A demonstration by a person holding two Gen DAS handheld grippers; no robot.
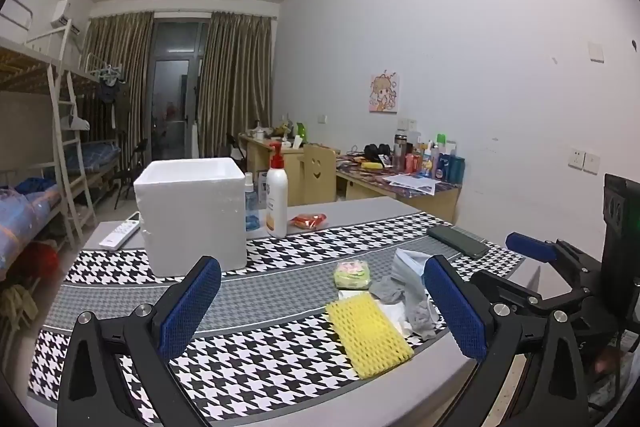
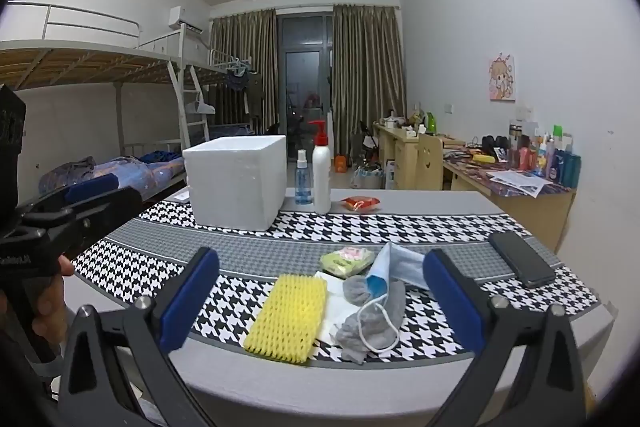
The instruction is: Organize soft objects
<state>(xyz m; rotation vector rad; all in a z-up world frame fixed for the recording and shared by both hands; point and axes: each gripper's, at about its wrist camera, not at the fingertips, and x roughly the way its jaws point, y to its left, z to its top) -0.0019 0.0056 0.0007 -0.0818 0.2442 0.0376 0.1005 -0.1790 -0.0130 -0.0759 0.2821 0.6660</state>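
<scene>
1. Left gripper [image 1: 320, 311] spread wide, nothing between the pads, hovering over the near edge of the surface [image 1: 352, 205]
2. Right gripper [image 2: 320, 303] likewise spread and empty, over the near edge
3. Near that edge: yellow foam net [image 2: 287, 319], white tissue [image 2: 336, 303], grey sock [image 2: 374, 319], blue face mask [image 2: 394, 267], green packet [image 2: 347, 261] just behind
4. Farther back, toward the far left corner: white foam box [image 2: 236, 181]
5. Beside the box: spray bottle [image 2: 303, 179], pump bottle [image 2: 321, 175], red packet [image 2: 362, 203]
6. Near the right edge: dark phone [image 2: 522, 259]
</scene>
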